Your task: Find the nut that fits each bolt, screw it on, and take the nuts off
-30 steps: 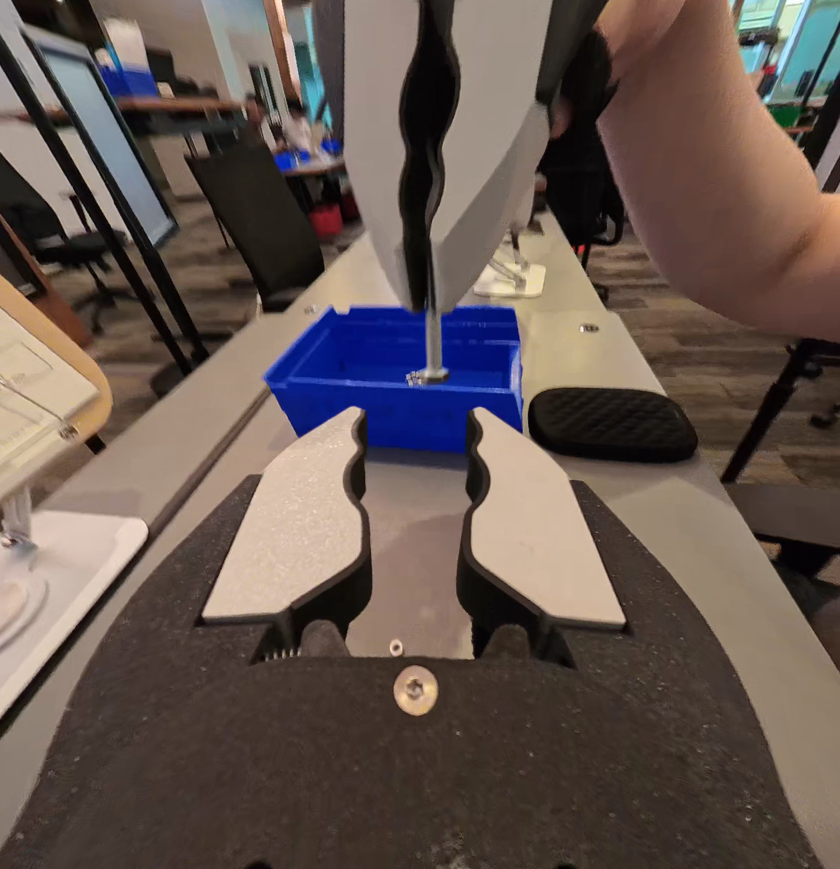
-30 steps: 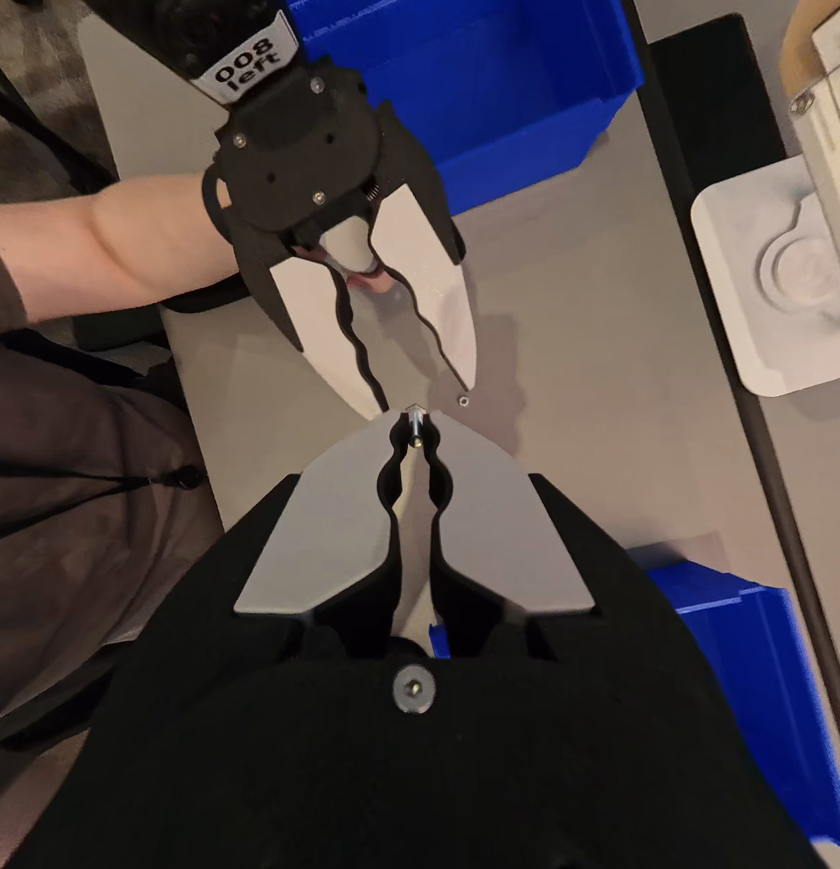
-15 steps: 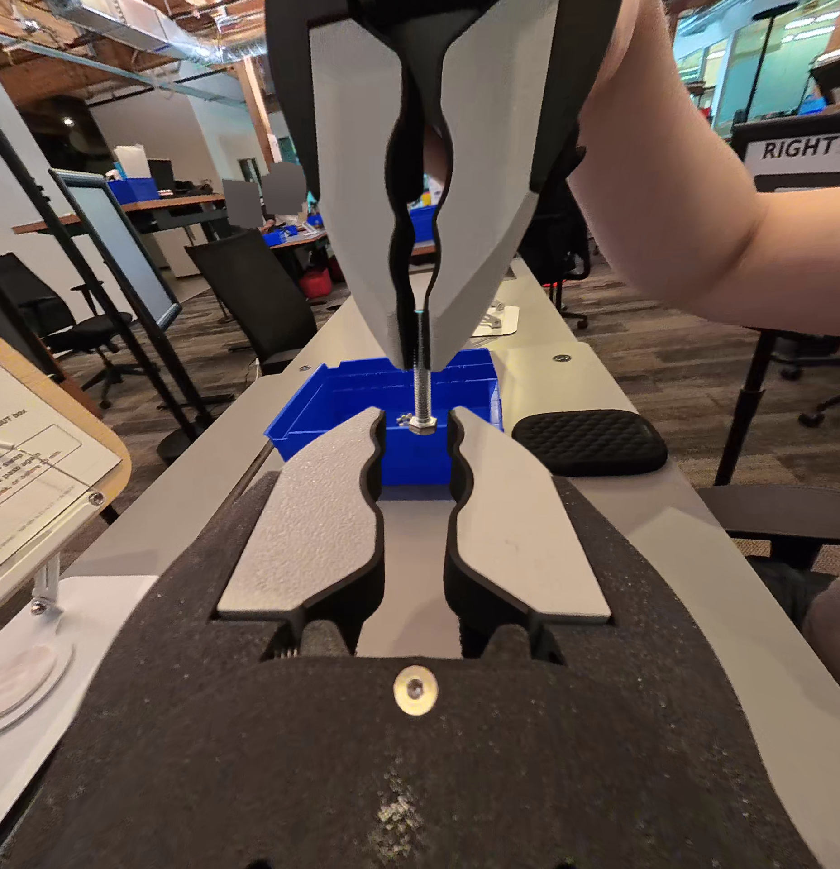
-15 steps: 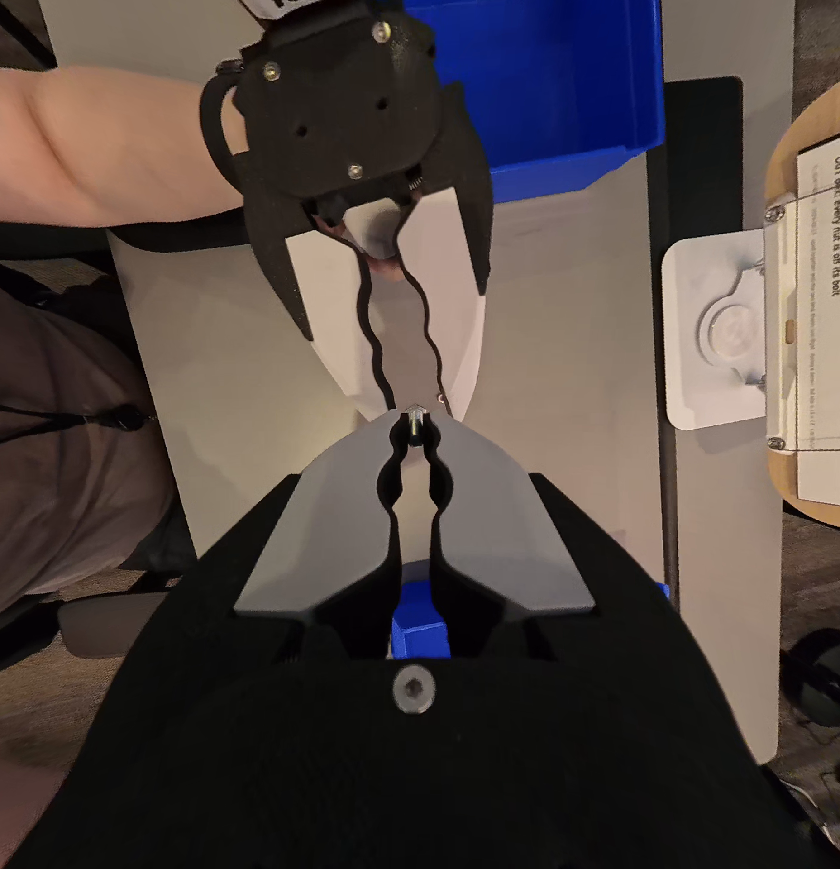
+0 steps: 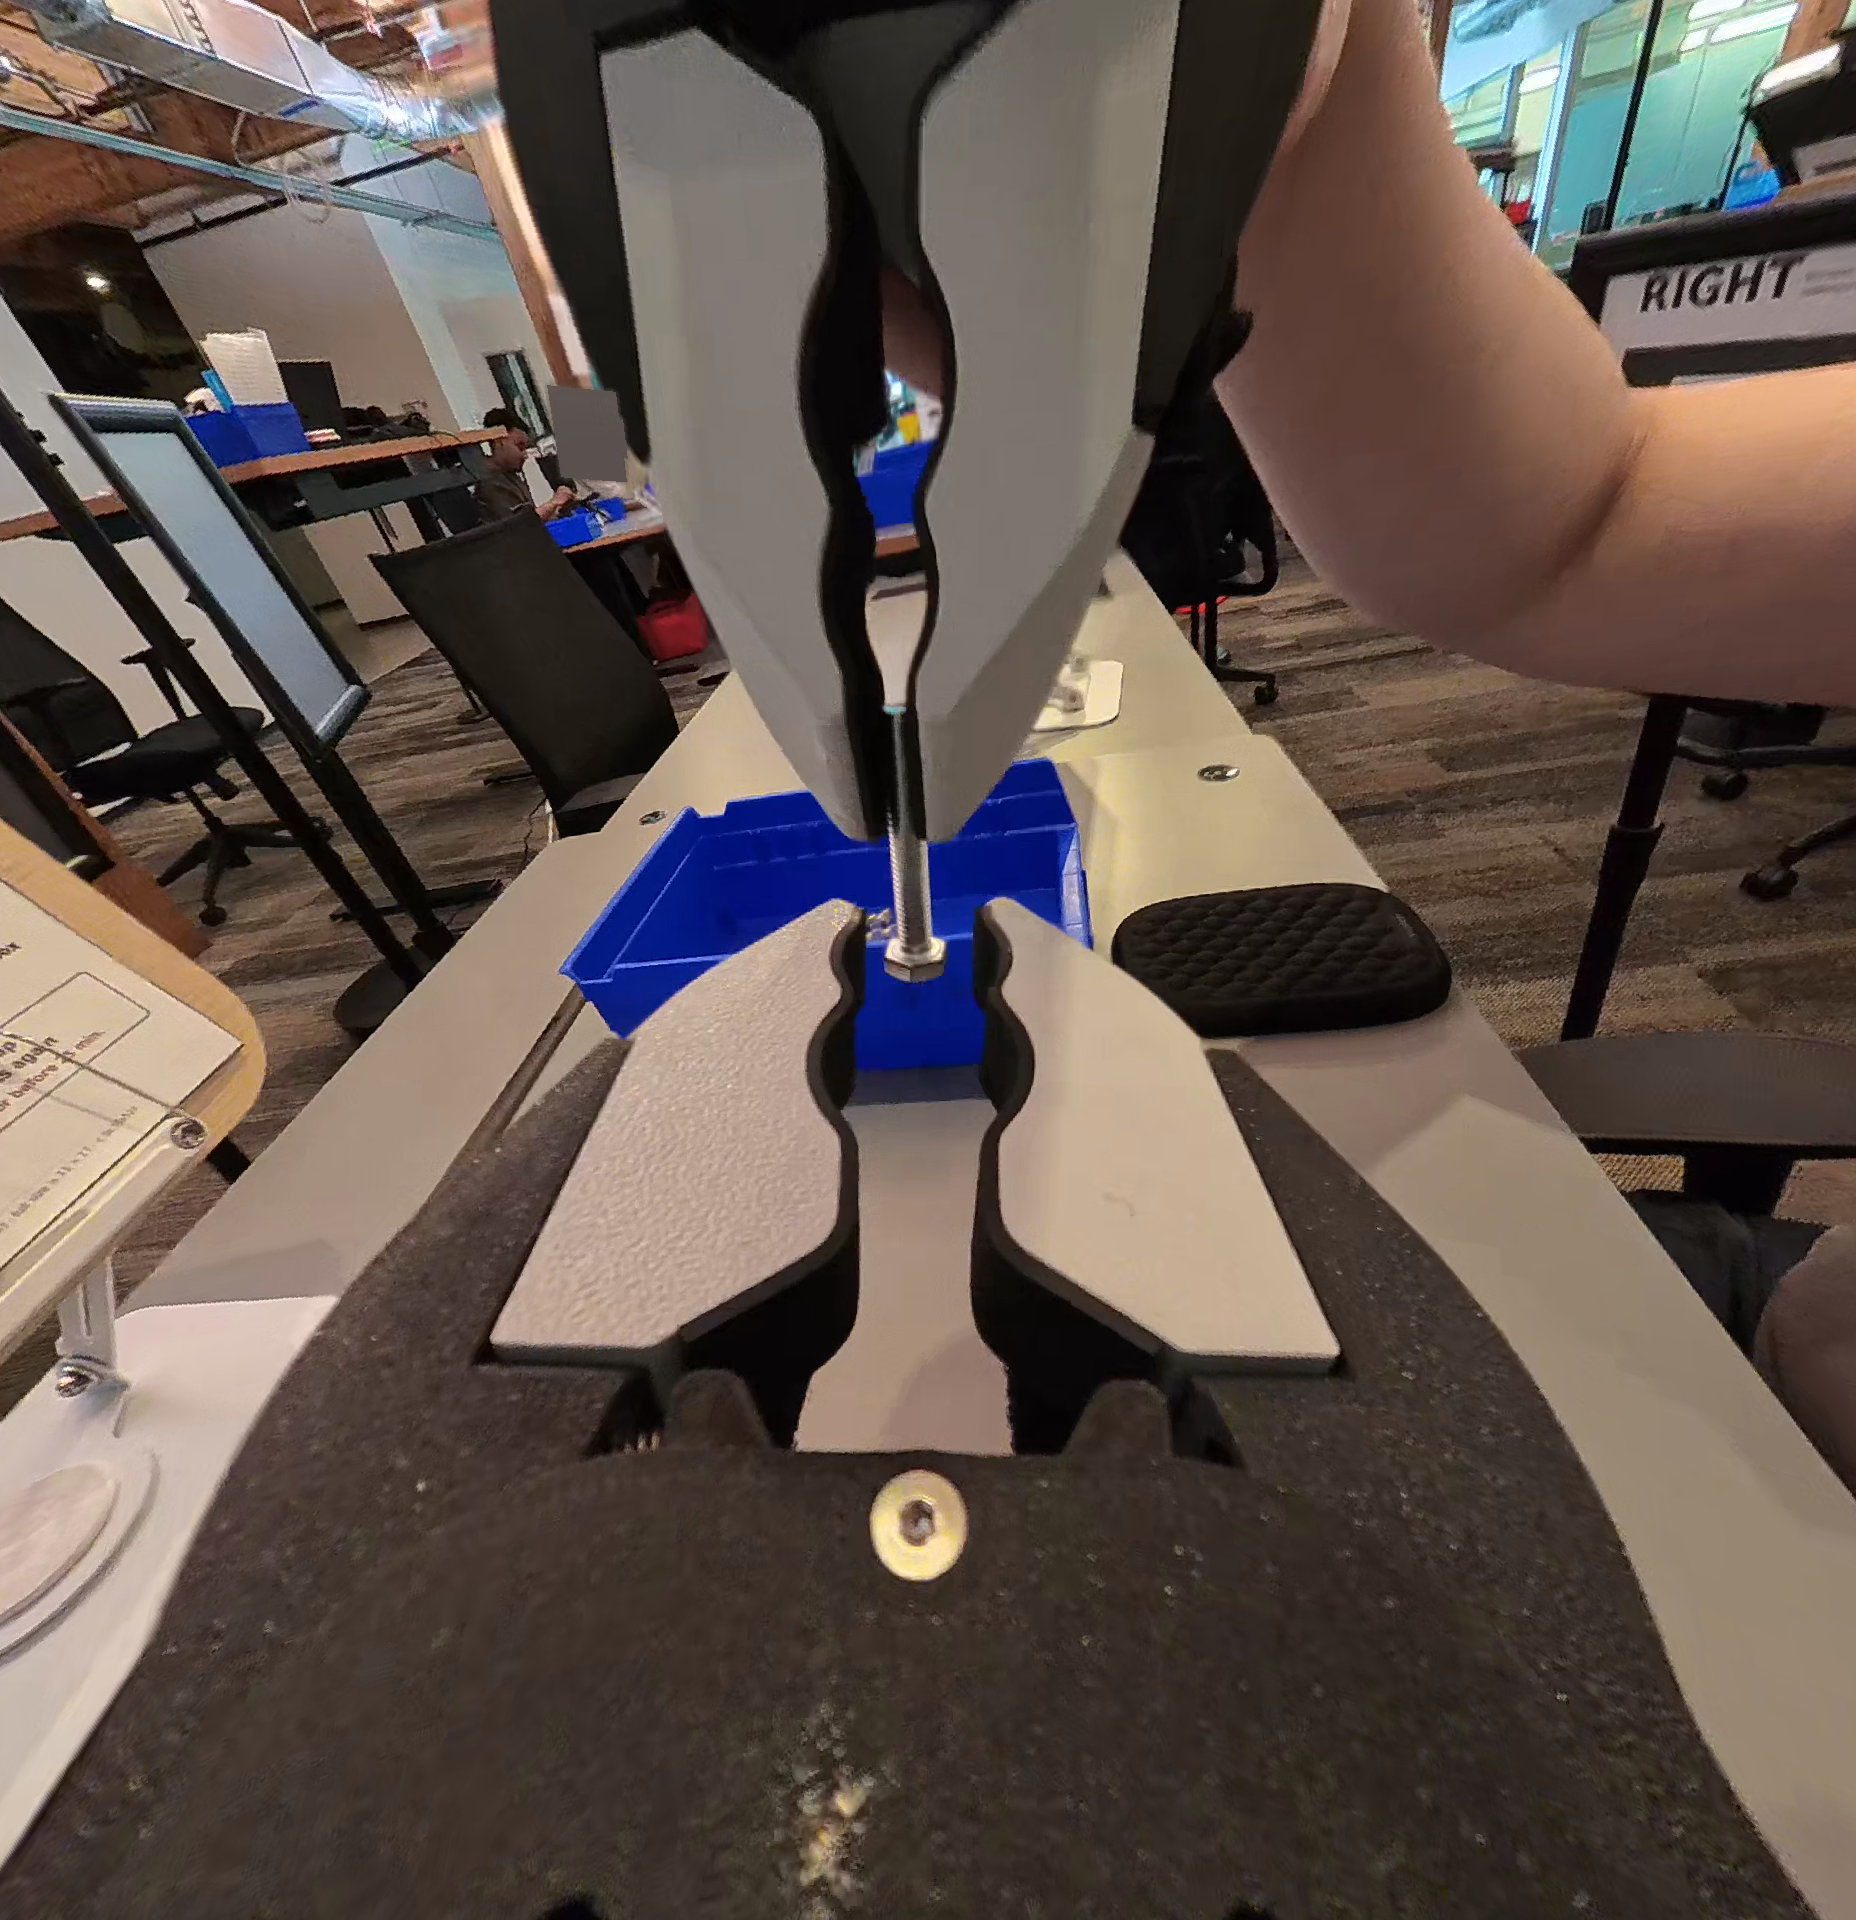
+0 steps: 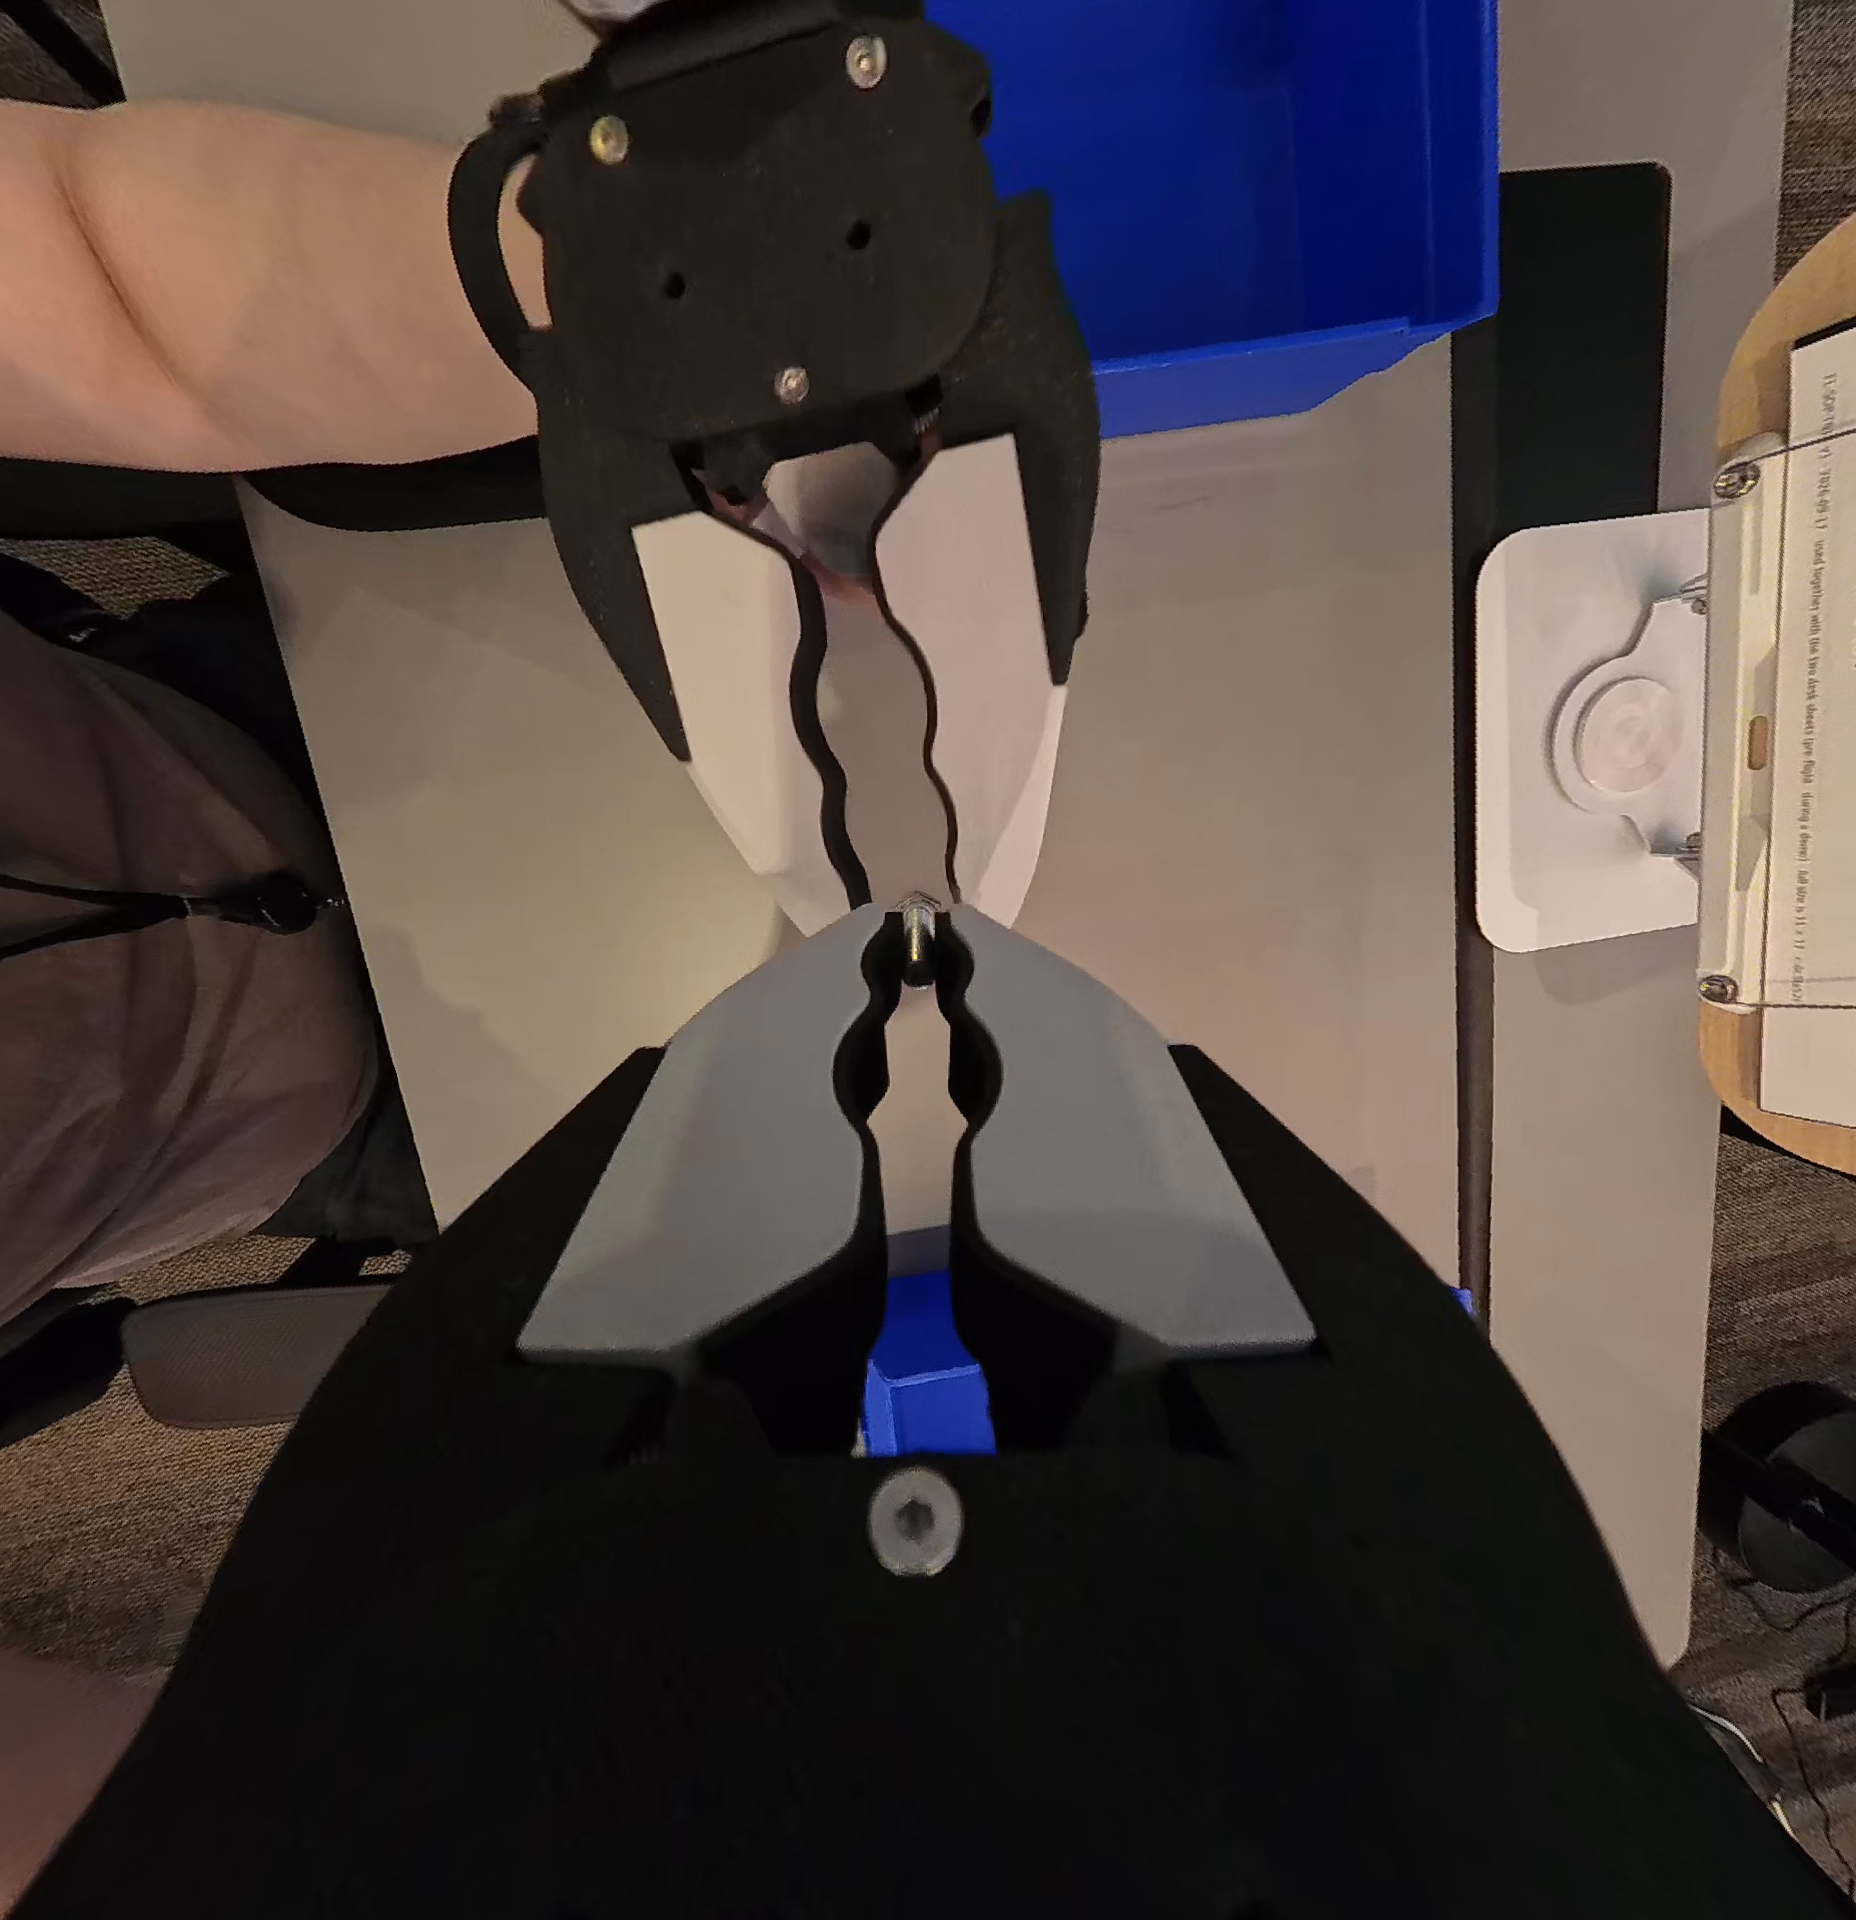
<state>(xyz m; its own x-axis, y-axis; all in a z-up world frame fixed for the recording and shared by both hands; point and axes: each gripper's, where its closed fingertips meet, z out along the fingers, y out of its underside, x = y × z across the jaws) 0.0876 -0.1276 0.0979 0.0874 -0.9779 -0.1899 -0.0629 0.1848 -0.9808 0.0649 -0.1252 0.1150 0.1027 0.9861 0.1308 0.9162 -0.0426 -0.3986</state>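
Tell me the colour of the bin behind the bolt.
Blue bin, clearest in the left wrist view, behind the silver bolt.

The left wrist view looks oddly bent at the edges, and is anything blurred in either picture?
Left wrist view: the wide lens bows the table edges and stretches the tongs; the bolt and blue bin are sharp, and a grey patch hides someone far back. Right wrist view: the near tongs are dim and slightly soft, the table evenly lit.

Left view faces forward; right looks down.
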